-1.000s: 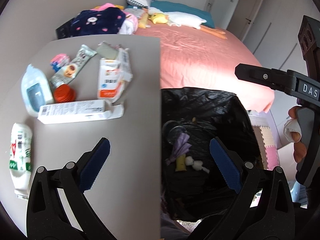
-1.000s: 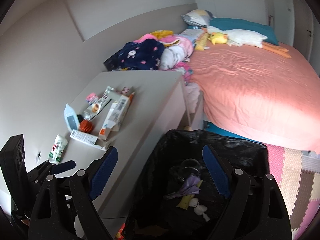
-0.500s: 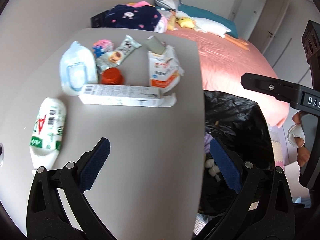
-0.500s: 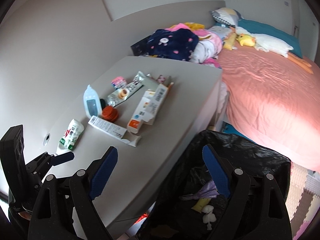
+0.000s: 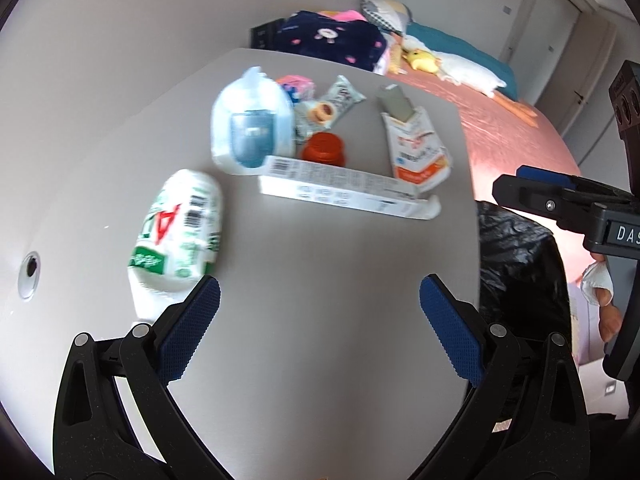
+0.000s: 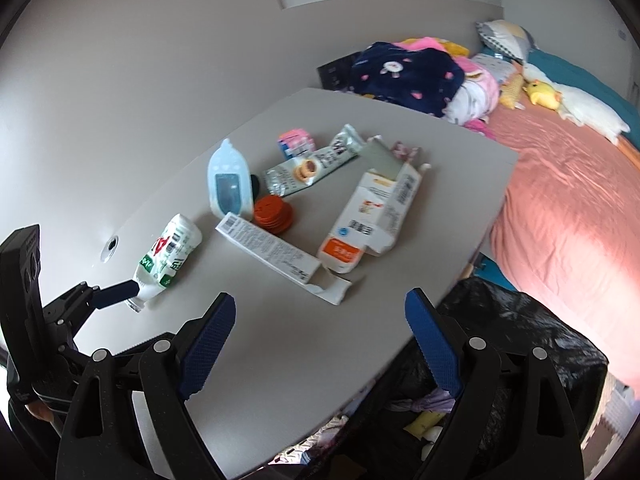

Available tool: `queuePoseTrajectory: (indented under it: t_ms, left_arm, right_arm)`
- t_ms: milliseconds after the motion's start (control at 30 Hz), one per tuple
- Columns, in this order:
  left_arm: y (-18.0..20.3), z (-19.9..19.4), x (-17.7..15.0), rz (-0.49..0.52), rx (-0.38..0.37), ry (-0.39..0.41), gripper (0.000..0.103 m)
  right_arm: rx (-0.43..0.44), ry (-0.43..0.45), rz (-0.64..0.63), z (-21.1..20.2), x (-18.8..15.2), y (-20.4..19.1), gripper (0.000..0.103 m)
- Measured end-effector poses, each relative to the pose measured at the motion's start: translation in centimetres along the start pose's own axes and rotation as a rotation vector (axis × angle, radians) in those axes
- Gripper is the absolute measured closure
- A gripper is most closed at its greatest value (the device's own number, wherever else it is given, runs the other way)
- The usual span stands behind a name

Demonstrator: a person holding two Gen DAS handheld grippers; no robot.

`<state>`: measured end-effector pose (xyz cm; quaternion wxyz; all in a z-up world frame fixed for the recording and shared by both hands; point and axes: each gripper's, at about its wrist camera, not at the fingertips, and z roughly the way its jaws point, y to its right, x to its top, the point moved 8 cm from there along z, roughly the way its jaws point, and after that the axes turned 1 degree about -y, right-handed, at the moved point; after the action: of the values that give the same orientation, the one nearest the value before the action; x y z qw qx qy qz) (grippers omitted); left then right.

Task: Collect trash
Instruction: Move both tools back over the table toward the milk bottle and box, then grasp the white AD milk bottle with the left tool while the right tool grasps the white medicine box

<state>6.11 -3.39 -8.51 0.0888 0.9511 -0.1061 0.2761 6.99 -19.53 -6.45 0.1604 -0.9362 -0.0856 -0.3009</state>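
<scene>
Trash lies on the grey table [image 5: 328,320]: a white bottle [image 5: 176,236] with a green and red label on its side, a long white box [image 5: 344,192], an orange and white carton [image 5: 416,148], an orange lid [image 5: 323,150], a wipes pack [image 5: 252,128] and a snack wrapper [image 5: 332,104]. My left gripper [image 5: 319,304] is open and empty over the table's near part, with the bottle just off its left finger. My right gripper [image 6: 320,312] is open and empty above the table's near edge, short of the long white box [image 6: 272,250]. The black trash bag [image 6: 520,344] stands beside the table.
A bed with a pink cover [image 6: 568,208] runs along the table's far side, with piled clothes [image 6: 404,72] and pillows at its head. A round hole [image 5: 29,270] is set in the tabletop at the left. A finger of the left gripper [image 6: 116,294] reaches toward the bottle [image 6: 170,252].
Both grippers have swung left, from over the black bag to over the table. The trash now fills both views. Both stayed open and empty.
</scene>
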Motion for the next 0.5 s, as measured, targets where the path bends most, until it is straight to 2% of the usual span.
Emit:
queuePoseTrajectory:
  t_ms: [500]
  left_arm:
    - [-6.3,0.3,-0.6,-0.077,0.081,-0.001,0.006]
  right_arm:
    - [0.03,-0.072,-0.093,5.2,1.0,-3.9,0.016]
